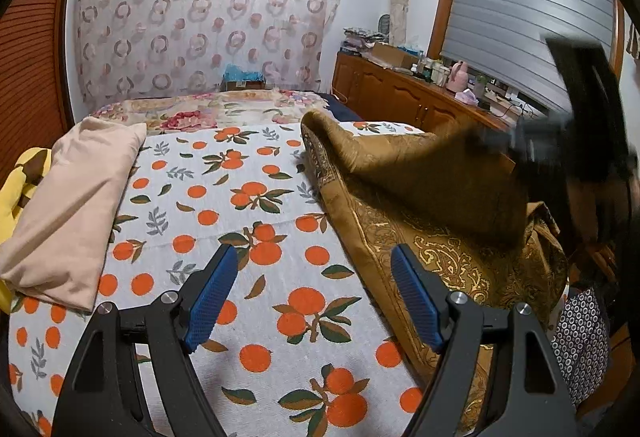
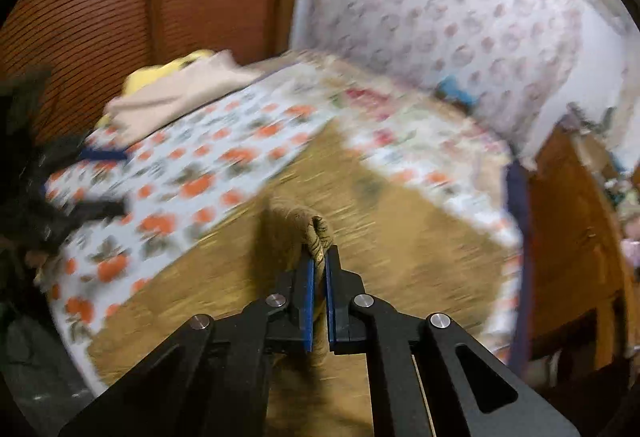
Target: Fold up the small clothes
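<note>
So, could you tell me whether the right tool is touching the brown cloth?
Touching. The right wrist view shows the right tool shut on a bunched edge of the brown cloth, which is pinched between its blue pads.

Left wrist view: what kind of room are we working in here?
Most likely a home bedroom: a bed with an orange-print bedspread, a wooden sideboard cluttered with bottles, and a patterned curtain on the far wall.

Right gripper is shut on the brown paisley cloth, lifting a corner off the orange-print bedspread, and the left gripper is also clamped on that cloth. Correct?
Not quite. The left gripper is open and holds nothing, as the left wrist view shows. The rest stands: the right gripper is shut on the brown paisley cloth, over the orange-print bedspread.
</note>
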`<state>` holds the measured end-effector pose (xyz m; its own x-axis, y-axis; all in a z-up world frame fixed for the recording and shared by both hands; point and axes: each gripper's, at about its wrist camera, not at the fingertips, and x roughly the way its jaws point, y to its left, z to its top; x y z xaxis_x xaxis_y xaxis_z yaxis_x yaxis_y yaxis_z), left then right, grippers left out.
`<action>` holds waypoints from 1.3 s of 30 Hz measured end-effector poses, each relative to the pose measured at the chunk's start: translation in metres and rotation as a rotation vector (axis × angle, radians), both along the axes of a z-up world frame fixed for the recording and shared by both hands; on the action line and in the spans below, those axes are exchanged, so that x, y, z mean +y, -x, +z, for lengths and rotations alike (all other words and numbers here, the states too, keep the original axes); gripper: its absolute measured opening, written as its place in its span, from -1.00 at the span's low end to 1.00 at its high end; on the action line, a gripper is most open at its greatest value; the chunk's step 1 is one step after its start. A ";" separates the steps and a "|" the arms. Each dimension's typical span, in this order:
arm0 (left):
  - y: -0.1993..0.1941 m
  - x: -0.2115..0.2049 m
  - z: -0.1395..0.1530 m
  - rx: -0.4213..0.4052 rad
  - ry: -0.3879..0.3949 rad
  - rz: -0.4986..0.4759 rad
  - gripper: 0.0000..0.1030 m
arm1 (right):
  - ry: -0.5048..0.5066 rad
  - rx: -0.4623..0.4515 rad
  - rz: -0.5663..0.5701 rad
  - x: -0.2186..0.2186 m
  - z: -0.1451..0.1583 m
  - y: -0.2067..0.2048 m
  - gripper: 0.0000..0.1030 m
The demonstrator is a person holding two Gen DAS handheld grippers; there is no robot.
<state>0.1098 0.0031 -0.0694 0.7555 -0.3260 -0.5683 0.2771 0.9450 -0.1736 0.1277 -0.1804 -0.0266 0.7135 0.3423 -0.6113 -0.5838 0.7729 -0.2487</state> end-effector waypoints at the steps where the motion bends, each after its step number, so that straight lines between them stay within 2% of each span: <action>1: 0.000 -0.001 -0.001 0.001 -0.001 -0.002 0.54 | 0.001 -0.028 -0.037 -0.010 0.012 -0.012 -0.91; 5: 0.002 -0.008 0.000 -0.006 -0.009 -0.011 0.54 | -0.010 -0.087 -0.205 -0.044 0.039 -0.065 -0.91; 7: 0.002 -0.009 0.001 -0.007 -0.012 -0.010 0.54 | 0.018 -0.101 -0.287 -0.056 0.036 -0.093 -0.91; 9: 0.002 -0.009 0.001 -0.004 -0.011 -0.012 0.54 | 0.029 -0.067 -0.365 -0.064 0.024 -0.121 -0.91; 10: 0.002 -0.009 0.000 0.000 -0.013 -0.010 0.54 | 0.037 -0.056 -0.405 -0.067 0.017 -0.132 -0.84; 11: 0.002 -0.009 -0.001 0.003 -0.014 -0.010 0.54 | 0.026 -0.028 -0.435 -0.072 0.010 -0.144 -0.75; 13: 0.001 -0.009 -0.002 0.011 -0.017 -0.009 0.54 | -0.020 0.010 -0.449 -0.077 0.002 -0.153 -0.14; 15: 0.002 -0.009 -0.002 0.013 -0.018 -0.009 0.54 | -0.079 0.016 -0.442 -0.082 -0.002 -0.149 0.12; 19: 0.002 -0.010 -0.002 0.011 -0.017 -0.010 0.54 | -0.110 0.034 -0.396 -0.089 -0.010 -0.123 0.12; 25: 0.001 -0.018 -0.001 0.010 -0.021 -0.024 0.54 | -0.146 0.049 -0.319 -0.101 -0.039 -0.036 0.12; 30: 0.001 -0.033 -0.006 0.031 -0.039 -0.069 0.54 | -0.170 0.079 -0.316 -0.127 -0.059 0.022 0.12; 35: 0.002 -0.049 -0.013 0.058 -0.054 -0.108 0.54 | -0.191 0.112 -0.329 -0.141 -0.071 0.055 0.11; 38: 0.002 -0.056 -0.016 0.073 -0.059 -0.125 0.54 | -0.172 0.119 -0.336 -0.142 -0.071 0.073 -0.08; 39: 0.002 -0.058 -0.016 0.076 -0.063 -0.131 0.54 | -0.173 0.123 -0.332 -0.142 -0.071 0.071 -0.27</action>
